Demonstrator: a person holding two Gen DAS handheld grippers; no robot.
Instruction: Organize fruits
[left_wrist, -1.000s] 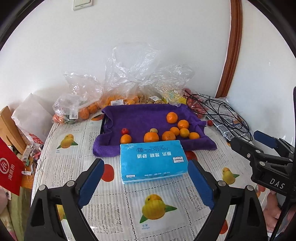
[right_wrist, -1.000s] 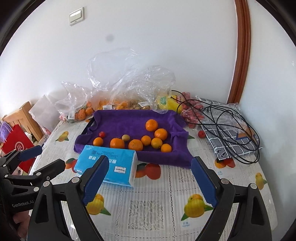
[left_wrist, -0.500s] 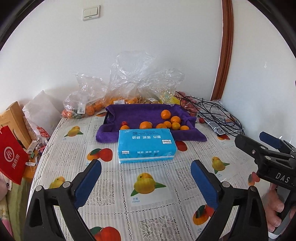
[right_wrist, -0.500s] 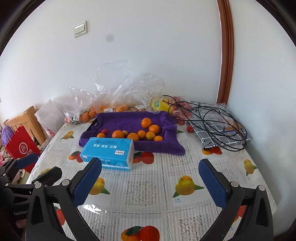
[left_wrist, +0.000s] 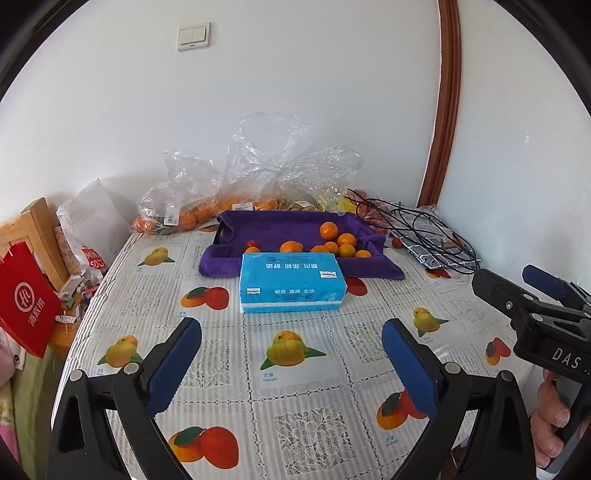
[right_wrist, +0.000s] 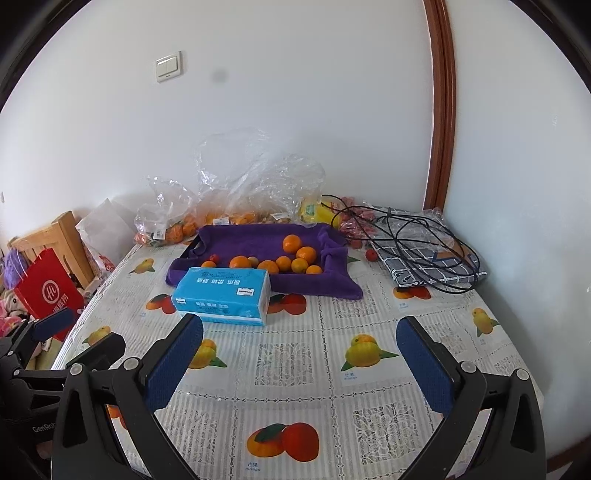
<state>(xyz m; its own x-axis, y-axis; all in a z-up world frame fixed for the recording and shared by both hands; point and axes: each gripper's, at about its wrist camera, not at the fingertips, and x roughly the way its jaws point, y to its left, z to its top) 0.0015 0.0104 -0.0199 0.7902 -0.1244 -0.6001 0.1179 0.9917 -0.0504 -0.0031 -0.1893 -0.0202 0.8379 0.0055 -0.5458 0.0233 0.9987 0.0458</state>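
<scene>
Both my left tongs (left_wrist: 291, 362) and right tongs (right_wrist: 299, 363) have pulled back, wide open and empty, leaving the oranges (right_wrist: 284, 262) on the purple towel (right_wrist: 255, 240) at frame centre, apparently sorted.

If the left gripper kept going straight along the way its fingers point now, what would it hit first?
Probably the blue tissue pack, which lies centred ahead of the open left gripper, with only bare tablecloth between. The purple tray of oranges sits behind it. Height is hard to judge.
</scene>
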